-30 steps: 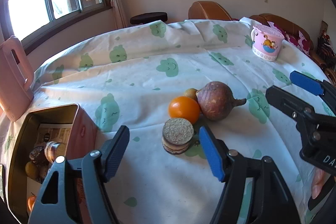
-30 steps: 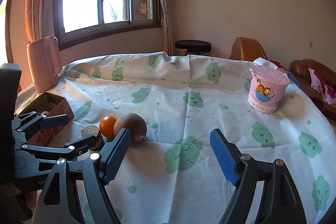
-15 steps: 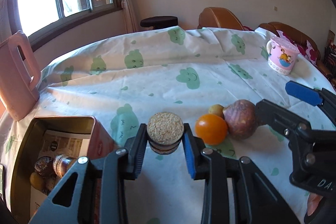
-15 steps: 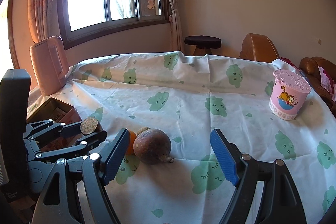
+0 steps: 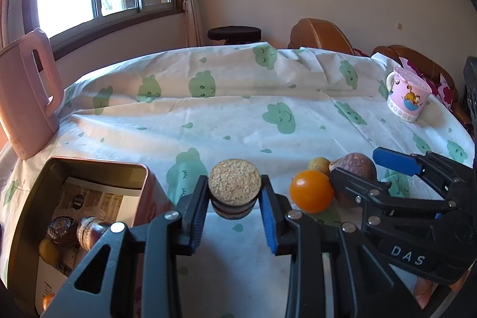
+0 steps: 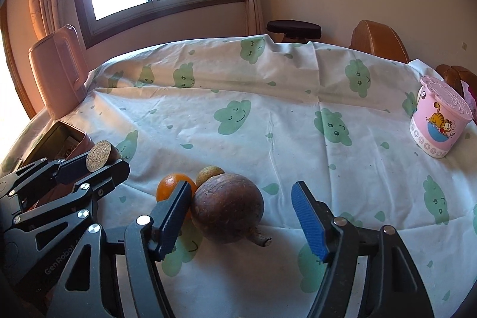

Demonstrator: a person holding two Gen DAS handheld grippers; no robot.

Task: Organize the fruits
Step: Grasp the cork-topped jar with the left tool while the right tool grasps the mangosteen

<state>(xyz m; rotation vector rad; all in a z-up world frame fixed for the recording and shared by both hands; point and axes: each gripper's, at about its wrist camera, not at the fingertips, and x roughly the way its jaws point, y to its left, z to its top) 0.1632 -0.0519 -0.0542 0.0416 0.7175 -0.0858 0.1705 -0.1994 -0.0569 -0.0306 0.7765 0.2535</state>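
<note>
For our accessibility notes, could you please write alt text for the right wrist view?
The right gripper straddles a brown round fruit on the cloud-print tablecloth, its right pad clear of it; the left gripper holds a cork-topped item.

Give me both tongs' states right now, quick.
Left tongs: closed on the round cork-topped piece, held off the table.
Right tongs: open, just been closing, brown fruit between the pads, far pad not touching.

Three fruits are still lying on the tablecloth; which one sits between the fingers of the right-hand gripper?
The big brown fruit with the stubby stem. The orange and the small yellowish fruit lie behind it, outside the open right gripper.
</note>
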